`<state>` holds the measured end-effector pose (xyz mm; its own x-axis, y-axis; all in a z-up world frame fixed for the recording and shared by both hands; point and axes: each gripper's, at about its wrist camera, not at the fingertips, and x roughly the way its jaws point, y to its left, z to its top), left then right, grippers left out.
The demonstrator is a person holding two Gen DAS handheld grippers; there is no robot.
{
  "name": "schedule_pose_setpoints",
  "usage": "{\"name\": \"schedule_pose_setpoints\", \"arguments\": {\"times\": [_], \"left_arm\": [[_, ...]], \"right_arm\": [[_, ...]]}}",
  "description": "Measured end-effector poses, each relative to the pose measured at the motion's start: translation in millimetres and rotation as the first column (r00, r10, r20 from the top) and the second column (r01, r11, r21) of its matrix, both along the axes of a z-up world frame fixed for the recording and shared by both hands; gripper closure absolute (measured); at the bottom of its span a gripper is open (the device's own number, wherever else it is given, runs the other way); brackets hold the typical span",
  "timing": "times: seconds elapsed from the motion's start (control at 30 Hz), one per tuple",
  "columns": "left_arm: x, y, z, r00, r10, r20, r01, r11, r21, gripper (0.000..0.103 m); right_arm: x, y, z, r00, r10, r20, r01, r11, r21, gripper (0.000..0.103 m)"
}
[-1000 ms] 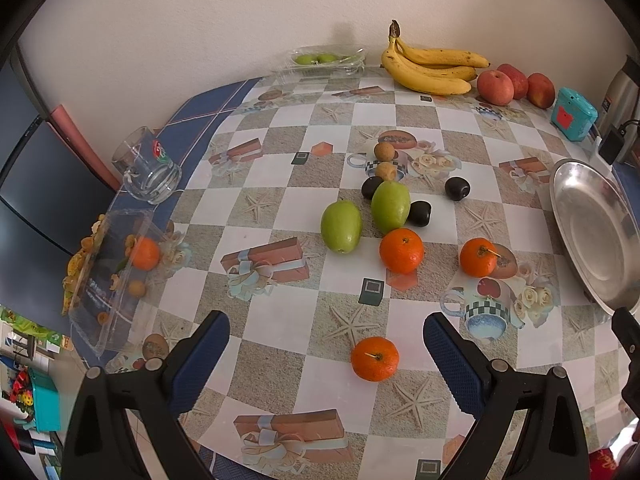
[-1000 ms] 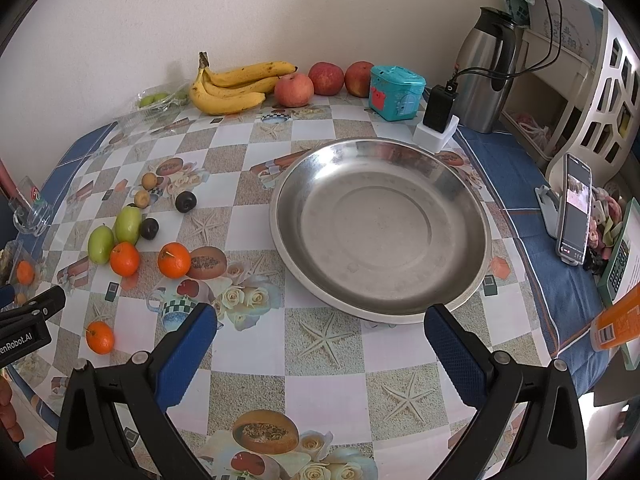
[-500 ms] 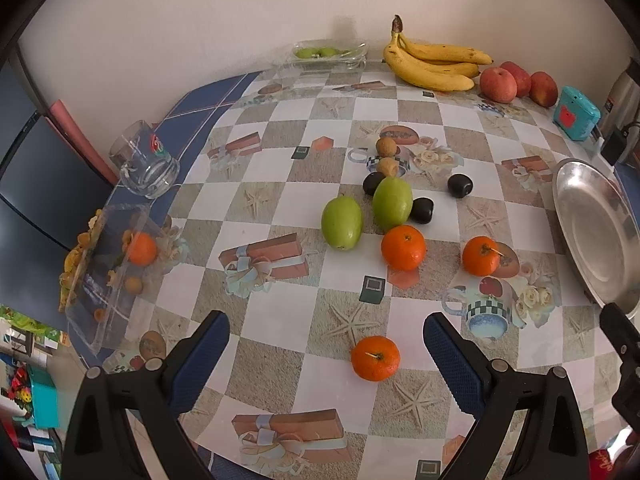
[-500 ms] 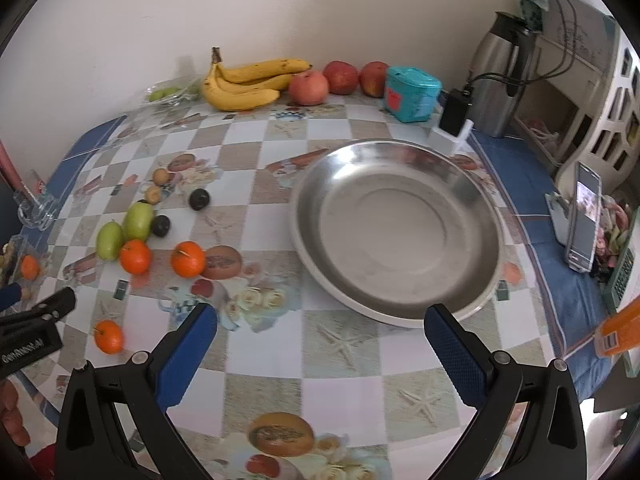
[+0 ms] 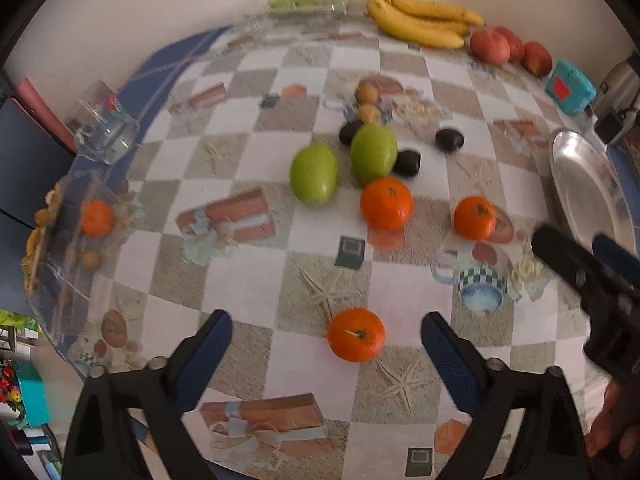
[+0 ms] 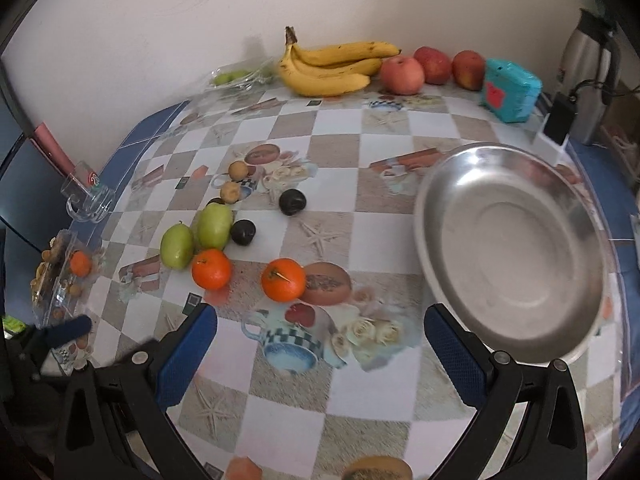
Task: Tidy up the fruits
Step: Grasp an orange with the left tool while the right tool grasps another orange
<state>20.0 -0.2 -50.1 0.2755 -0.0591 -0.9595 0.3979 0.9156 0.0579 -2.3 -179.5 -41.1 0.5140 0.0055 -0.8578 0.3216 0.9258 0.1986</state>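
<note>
- Left wrist view: the left gripper (image 5: 326,330) points down at the table (image 5: 248,276), its jaws wide and just narrowing a little. A lone orange (image 5: 356,334) lies on the cloth between the blue fingertips (image 5: 212,332), and neither pad touches it.
- The same view shows only the near edge of the steel plate (image 5: 580,184) at the right. The right gripper's black finger crosses in front of that edge.
- Away from the plate, at the table's far left edge, this view shows a clear plastic box (image 5: 68,240) with another small orange inside, and a glass (image 5: 104,128) beyond it.
- Right wrist view: the right gripper (image 6: 320,330) hangs with its jaws wide and nothing between them, over a printed teacup just beside the plate's near-left rim (image 6: 430,272).
- Only this view shows the whole plate, which holds no fruit.
- Left of the plate lie two oranges (image 6: 283,279), two green fruits (image 6: 214,226), three dark plums (image 6: 292,201) and two small brown fruits (image 6: 230,191).
- Beyond the plate, along the wall, sit bananas (image 6: 332,68), three apples (image 6: 401,74) and a teal box (image 6: 510,94).
- A steel kettle (image 6: 586,60) stands behind the plate at the far right.
- The lone orange is hidden in this view.
</note>
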Motion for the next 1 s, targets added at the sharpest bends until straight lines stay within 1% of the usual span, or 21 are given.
{"name": "schedule_pose_setpoints", "arguments": {"times": [0.07,0.2,0.23,0.3,0.4,0.47,0.5,0.6,0.7,0.77,0.8,0.87,0.9,1.0], "left_arm": [[1,-1,-8,0.999,0.000,-0.047,0.000,1.000,-0.003,0.015],[3,-3,-23,0.994,0.008,-0.105,-0.008,1.000,-0.004,0.022],[4,-4,-26,0.993,0.009,-0.119,-0.009,1.000,-0.005,0.024],[4,-4,-32,0.990,0.010,-0.142,-0.011,1.000,-0.007,0.028],[4,-5,-40,0.985,0.016,-0.173,-0.017,1.000,-0.004,0.038],[5,-4,-45,0.982,0.023,-0.186,-0.023,1.000,0.000,0.051],[5,-4,-47,0.981,0.025,-0.191,-0.026,1.000,-0.002,0.053],[5,-5,-49,0.981,0.018,-0.194,-0.022,1.000,-0.018,0.062],[8,-4,-50,0.983,0.021,-0.183,-0.025,1.000,-0.019,0.063],[13,-1,-48,0.983,0.032,-0.181,-0.037,0.999,-0.026,0.063],[18,-1,-47,0.984,0.038,-0.176,-0.043,0.999,-0.025,0.063],[23,4,-42,0.985,0.049,-0.164,-0.053,0.998,-0.024,0.063],[25,5,-41,0.986,0.054,-0.156,-0.058,0.998,-0.024,0.063],[32,9,-35,0.988,0.079,-0.133,-0.083,0.996,-0.029,0.063]], "right_arm": [[7,-3,-6,1.000,0.007,-0.005,-0.007,1.000,0.011,0.000],[20,-4,-17,1.000,0.020,-0.018,-0.019,0.999,0.036,0.001],[23,-3,-19,0.999,0.026,-0.019,-0.025,0.999,0.040,0.002],[31,1,-26,0.998,0.044,-0.033,-0.043,0.998,0.040,0.007],[38,8,-35,0.996,0.069,-0.057,-0.068,0.997,0.022,0.013],[45,11,-41,0.994,0.086,-0.069,-0.085,0.996,0.014,0.022],[46,12,-43,0.993,0.091,-0.073,-0.090,0.996,0.011,0.023],[52,16,-48,0.990,0.112,-0.085,-0.112,0.994,0.001,0.030],[58,20,-51,0.988,0.126,-0.095,-0.128,0.992,-0.014,0.035],[60,20,-53,0.986,0.130,-0.101,-0.133,0.991,-0.018,0.042],[61,21,-55,0.986,0.131,-0.105,-0.134,0.991,-0.017,0.044],[62,21,-58,0.985,0.133,-0.110,-0.135,0.991,-0.010,0.050],[62,20,-59,0.985,0.135,-0.107,-0.136,0.991,0.000,0.052],[62,21,-58,0.985,0.144,-0.090,-0.142,0.990,0.027,0.062]]}}
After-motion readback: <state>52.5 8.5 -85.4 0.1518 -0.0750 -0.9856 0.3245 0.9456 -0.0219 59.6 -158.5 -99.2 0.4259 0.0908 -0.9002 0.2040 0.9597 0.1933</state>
